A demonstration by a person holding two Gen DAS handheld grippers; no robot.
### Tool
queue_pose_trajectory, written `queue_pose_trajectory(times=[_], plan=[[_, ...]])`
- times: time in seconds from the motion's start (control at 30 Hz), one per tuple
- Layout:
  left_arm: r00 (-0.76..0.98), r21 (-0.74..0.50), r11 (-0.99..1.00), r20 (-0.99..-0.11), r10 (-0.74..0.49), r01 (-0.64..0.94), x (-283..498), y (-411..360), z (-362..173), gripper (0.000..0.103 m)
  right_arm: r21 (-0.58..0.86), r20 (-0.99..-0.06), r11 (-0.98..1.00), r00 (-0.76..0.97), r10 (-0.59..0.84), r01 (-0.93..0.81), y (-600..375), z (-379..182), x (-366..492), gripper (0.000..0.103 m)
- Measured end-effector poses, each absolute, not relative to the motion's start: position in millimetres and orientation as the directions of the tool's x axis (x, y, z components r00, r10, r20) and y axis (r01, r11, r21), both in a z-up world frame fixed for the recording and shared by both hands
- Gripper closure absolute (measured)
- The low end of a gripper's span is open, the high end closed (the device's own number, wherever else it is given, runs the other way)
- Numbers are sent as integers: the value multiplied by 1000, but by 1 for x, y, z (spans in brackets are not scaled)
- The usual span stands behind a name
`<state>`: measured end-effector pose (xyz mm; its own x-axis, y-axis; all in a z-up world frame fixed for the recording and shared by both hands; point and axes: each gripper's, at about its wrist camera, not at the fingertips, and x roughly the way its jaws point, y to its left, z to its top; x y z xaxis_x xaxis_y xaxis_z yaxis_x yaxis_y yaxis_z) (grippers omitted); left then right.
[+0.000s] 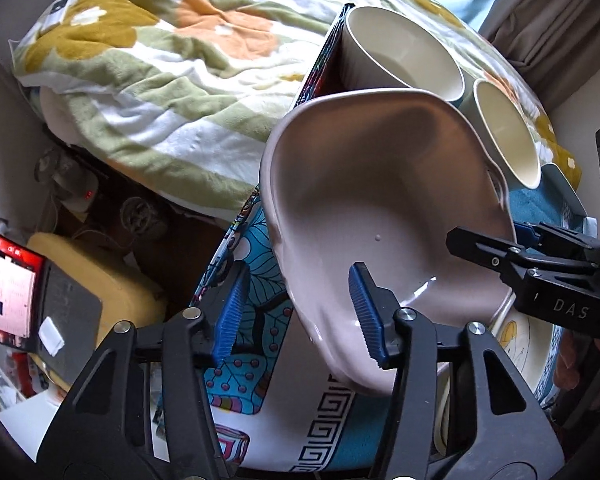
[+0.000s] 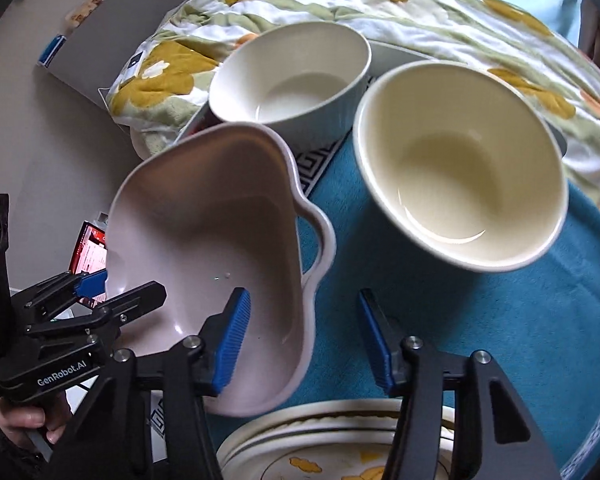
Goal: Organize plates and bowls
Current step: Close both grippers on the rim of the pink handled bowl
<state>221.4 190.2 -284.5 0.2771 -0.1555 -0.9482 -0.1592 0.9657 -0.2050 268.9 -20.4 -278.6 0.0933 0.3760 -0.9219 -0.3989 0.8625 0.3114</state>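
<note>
- The pale pink glazed ceramic dish with a wavy rim and loop handle [image 2: 220,248] hangs tilted in the air above the teal cloth-covered table [image 2: 500,340], lifted clear, probably so it can be carried to a stack.
- Both tongs straddle its rim on opposite sides, most likely to share the weight of a heavy, awkwardly shaped piece.
- The left gripper [image 1: 298,314] has one blue ribbed pad inside the dish and the other outside its wall; a gap shows at the outer pad, so whether it clamps the wall cannot be told.
- The right gripper [image 2: 306,338] likewise has one pad inside the dish and one outside, and its jaws stand too wide for the thin wall, so it seems not yet closed.
- Two cream round bowls stand upright on the table beyond: the larger cream bowl [image 2: 460,164] nearer, the smaller white-cream bowl [image 2: 292,76] behind, beside the floral quilt [image 2: 380,4].
- A cream plate with yellow painted motifs [image 2: 332,456] lies just below the dish, a likely landing spot.
- Glaze is slick; a one-sided pinch risks the dish swinging.
</note>
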Motion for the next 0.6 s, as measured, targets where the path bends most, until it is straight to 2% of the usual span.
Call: queue_pose_trajectory(times=[0.03,0.07,0.1,0.17,0.43,0.6], plan=[[276,-208,965,-948,-159,-158,223,190,-286,64,319,-920,860,88,381,-398,-20,-280,269,61],[275,-209,965,-948,-161,-157,223,191,-286,73,327,-918,857,79,388,-398,-20,-281,268,73],[273,-211,965,-948,-164,-155,224,191,-287,84,332,-917,855,74,391,-399,-21,-280,267,76],[273,-218,964,-947,-171,-151,225,192,-289,91,331,-917,852,74,392,-405,-19,-281,265,88],[312,-200,970,-938,-148,-141,223,191,-279,93,336,-904,854,119,411,-397,-25,-272,257,92],[373,-160,980,-922,-104,-123,214,179,-250,93,333,-885,849,175,432,-410,-35,-252,245,92]])
